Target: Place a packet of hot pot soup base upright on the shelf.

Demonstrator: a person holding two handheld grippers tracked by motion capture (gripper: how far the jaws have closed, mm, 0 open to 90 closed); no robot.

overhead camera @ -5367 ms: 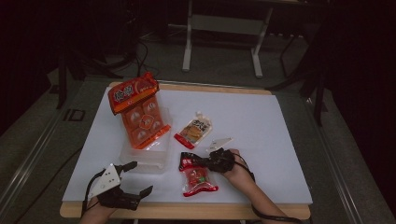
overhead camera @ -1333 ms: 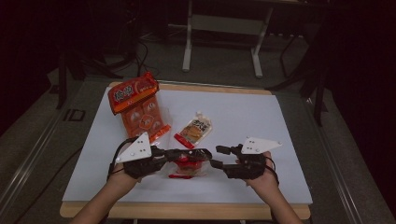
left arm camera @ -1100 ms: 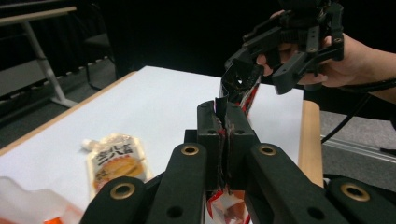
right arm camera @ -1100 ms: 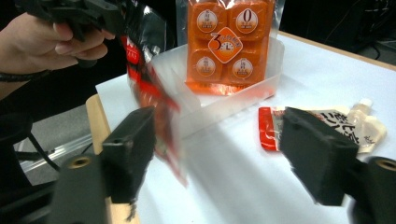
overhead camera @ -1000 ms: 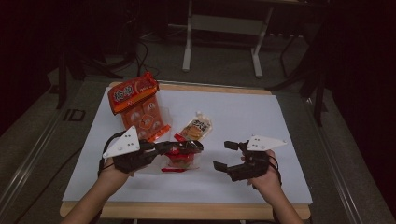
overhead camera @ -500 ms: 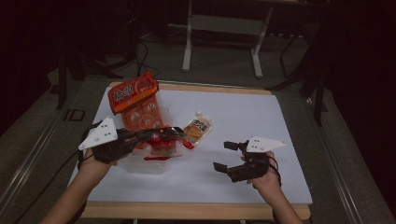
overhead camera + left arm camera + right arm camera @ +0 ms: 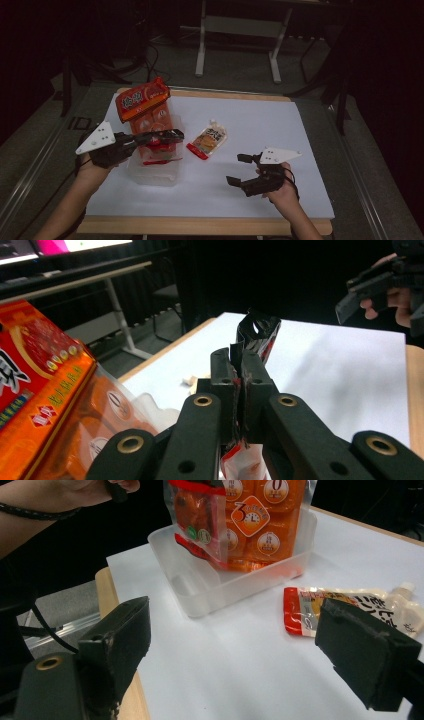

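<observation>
While I hold the small red foil pouch over the clear plastic tub, my left gripper pinches it flat along one edge, jaws pressed tight on the foil so the pack hangs down and can drop straight in. In the left gripper view the pouch sticks up between the black jaws. The large orange multipack bag stands propped in the far end of the tub, leaving the near end free, which I judge is where the pouch belongs. My right gripper rests on the white sheet with its jaws spread wide and holding nothing, parked clear of the work. The pale spouted pouch lies flat beside the tub, probably next.
</observation>
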